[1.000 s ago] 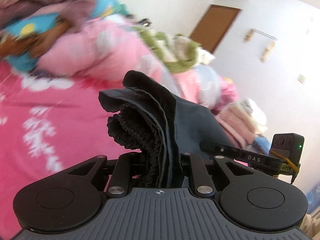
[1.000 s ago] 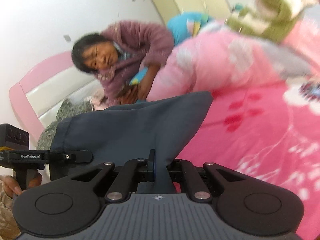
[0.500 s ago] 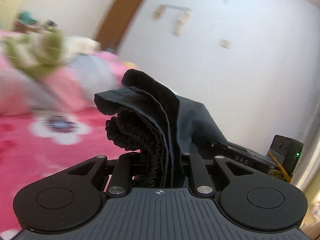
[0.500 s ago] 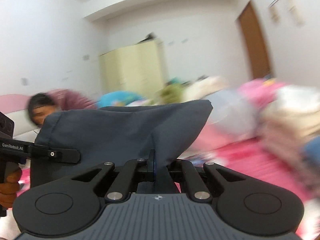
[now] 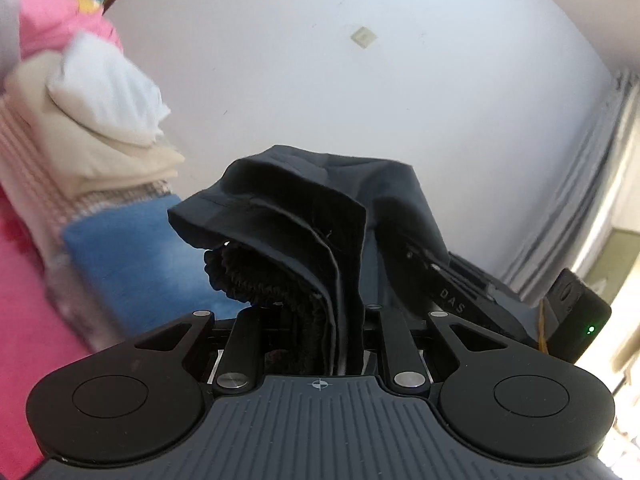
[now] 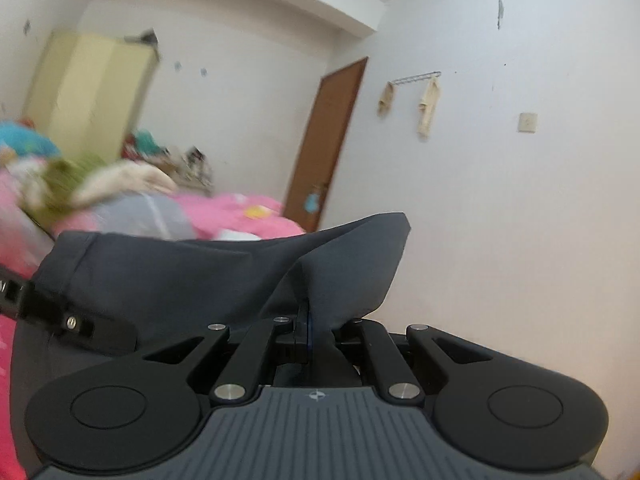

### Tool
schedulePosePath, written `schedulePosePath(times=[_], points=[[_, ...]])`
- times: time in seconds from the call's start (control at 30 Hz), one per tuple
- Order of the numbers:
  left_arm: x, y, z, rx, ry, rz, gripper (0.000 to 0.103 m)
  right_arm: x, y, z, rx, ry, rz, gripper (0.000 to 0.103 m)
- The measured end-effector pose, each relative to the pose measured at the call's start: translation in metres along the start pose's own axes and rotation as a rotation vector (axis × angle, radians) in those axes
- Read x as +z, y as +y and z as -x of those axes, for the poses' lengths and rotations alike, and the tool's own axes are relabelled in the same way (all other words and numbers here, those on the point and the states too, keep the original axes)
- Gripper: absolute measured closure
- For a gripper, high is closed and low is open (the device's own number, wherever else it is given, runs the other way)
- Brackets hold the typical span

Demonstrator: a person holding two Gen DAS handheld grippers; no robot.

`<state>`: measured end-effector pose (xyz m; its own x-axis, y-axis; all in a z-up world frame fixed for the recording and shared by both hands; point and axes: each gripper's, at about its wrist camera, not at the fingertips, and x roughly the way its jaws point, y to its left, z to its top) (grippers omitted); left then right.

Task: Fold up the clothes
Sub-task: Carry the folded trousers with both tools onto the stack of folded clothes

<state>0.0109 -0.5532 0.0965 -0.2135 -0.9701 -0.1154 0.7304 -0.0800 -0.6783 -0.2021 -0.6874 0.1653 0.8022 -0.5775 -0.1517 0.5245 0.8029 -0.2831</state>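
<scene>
The room comes first: a white wall (image 6: 500,200) fills most of both wrist views, with a brown door (image 6: 328,140) and a pale yellow wardrobe (image 6: 88,92) farther back in the right view; below them runs the bed (image 6: 256,208) under its pink cover, strewn with loose clothes; at its edge, in the left view, sits a stack of folded laundry (image 5: 92,152), blue at the bottom, cream and white above.

The task's thing is the dark garment (image 6: 180,280), a blue-grey piece with a gathered elastic band (image 5: 256,276), probably trousers or shorts; it hangs in the air between the two hands, clear of the bed, stretched from one grip to the other.

The left tongs (image 5: 320,332) are pressed on a thick bunch of it, several layers of hem and the elastic band together, so the jaws stand slightly apart around the wad; the right tongs (image 6: 316,332) are pressed almost together on a thin corner of the cloth, which fans up past them.

By the look of it the cloth is light, soft and limp, with no stiffness of its own; it will sag and swing wherever it is not held; the thin corner could slip more easily than the bulky waistband side; the band and the seamed edges look the surest places to take hold.
</scene>
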Motion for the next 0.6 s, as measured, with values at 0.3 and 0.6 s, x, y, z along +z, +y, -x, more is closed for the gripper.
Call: schedulePosePath(times=[0.3, 0.6], points=[[0.021, 0.109, -0.076, 0.181, -0.026, 0.105, 0.086, -0.036, -0.028, -0.164, 0.054, 0.149, 0.121, 0.098], [0.024, 0.156, -0.053, 0.203, -0.001, 0.081, 0.062, -0.09, 0.006, -0.277, 0.129, 0.338, 0.215, 0.081]])
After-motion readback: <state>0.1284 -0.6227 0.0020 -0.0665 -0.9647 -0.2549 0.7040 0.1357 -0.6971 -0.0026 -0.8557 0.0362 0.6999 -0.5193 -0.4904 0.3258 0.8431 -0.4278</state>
